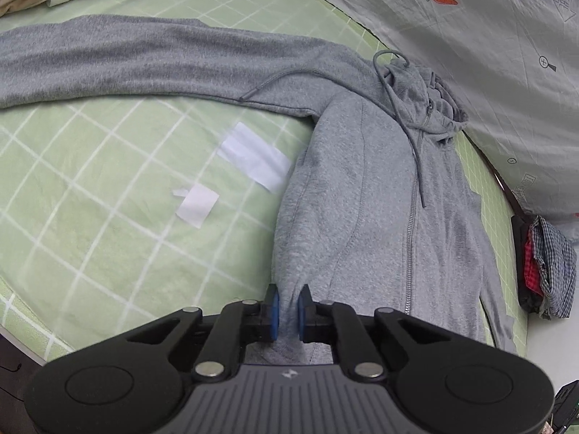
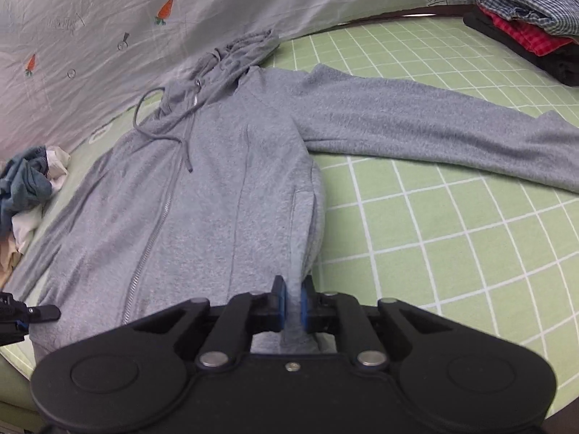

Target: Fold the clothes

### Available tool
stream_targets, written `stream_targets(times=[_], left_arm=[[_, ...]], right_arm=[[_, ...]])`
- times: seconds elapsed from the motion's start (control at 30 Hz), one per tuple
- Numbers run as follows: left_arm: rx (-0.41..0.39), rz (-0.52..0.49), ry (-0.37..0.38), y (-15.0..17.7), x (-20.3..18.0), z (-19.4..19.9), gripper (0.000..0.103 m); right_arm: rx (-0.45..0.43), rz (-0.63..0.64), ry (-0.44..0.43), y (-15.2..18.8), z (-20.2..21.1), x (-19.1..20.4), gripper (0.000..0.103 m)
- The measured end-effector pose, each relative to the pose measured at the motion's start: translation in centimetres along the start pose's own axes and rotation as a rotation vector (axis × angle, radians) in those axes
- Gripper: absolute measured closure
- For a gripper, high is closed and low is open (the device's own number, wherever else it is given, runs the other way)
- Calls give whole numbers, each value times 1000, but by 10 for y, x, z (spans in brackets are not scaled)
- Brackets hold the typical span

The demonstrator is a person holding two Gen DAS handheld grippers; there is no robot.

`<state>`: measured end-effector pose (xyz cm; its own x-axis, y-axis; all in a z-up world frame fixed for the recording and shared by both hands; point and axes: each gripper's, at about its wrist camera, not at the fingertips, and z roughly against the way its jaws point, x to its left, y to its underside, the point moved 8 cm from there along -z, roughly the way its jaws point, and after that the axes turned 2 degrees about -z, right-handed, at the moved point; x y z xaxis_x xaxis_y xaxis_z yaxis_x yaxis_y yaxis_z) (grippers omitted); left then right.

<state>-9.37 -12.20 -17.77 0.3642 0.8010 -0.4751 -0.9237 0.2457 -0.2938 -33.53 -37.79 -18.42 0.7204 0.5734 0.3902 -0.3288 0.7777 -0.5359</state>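
A grey zip hoodie (image 1: 365, 195) lies front up on a green checked sheet (image 1: 108, 199), hood toward the far side. One sleeve (image 1: 144, 61) stretches out flat to the left in the left wrist view. The other sleeve (image 2: 452, 126) runs out to the right in the right wrist view. My left gripper (image 1: 288, 307) is shut on the hoodie's bottom hem at its left corner. My right gripper (image 2: 294, 303) is shut on the hem of the hoodie (image 2: 202, 195) at the right corner. The other gripper's tip (image 2: 32, 313) shows at the left edge of the right wrist view.
A stack of folded clothes (image 2: 532, 18) with a checked shirt on top sits at the far right. A loose heap of garments (image 2: 29, 188) lies at the left. A grey printed quilt (image 1: 488, 54) runs along the back. White patches of light (image 1: 253, 159) fall on the sheet.
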Motion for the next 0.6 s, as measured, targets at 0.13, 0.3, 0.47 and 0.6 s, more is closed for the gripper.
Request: stream_targets(times=[0.13, 0.3, 0.47, 0.6], left_arm=[[-51, -9, 3, -8, -9, 27, 88], [11, 122, -77, 3, 34, 6, 68], [-15, 213, -171, 1, 69, 8, 39], [-76, 237, -211, -16, 88, 20, 31]], right_arm=[[-9, -77, 5, -4, 12, -8, 93], [66, 43, 195, 10, -5, -15, 72], [-8, 161, 224, 3, 4, 1, 20], [19, 188, 199, 6, -7, 17, 6]])
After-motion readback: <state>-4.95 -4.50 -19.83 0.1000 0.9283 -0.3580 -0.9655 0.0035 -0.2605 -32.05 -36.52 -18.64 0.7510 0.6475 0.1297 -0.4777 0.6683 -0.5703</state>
